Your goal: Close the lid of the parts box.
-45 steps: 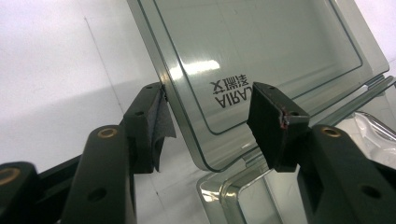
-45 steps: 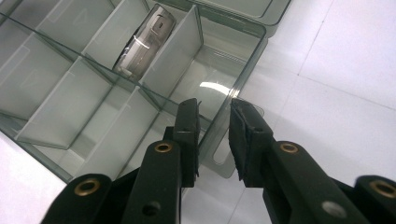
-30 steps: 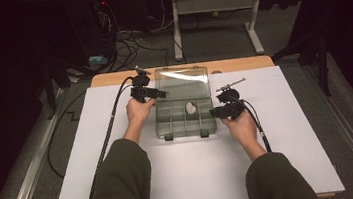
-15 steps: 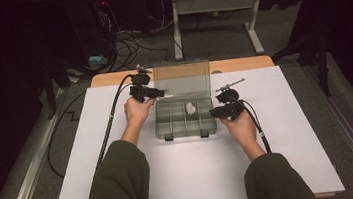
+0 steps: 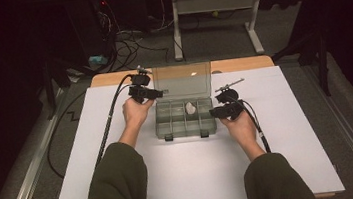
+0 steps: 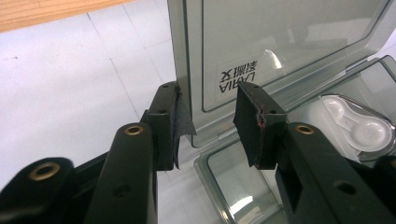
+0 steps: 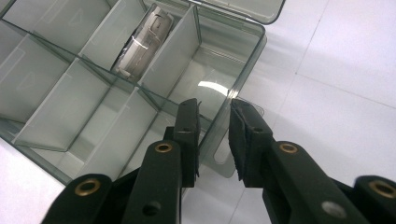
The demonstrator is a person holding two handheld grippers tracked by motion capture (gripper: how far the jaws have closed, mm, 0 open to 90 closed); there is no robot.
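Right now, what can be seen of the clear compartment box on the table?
The compartment box is smoky see-through plastic, split by thin dividers into small bins. Its hinged lid stands open, about upright, and carries a printed label. Two latches sit on its near edge. One bin holds a small white case; the others look bare. It rests on the white tabletop. The left claw straddles the lid's side edge, open; the right claw straddles the box's side wall, open.

overhead forward-down, two close views, box [image 5: 185,116] shared
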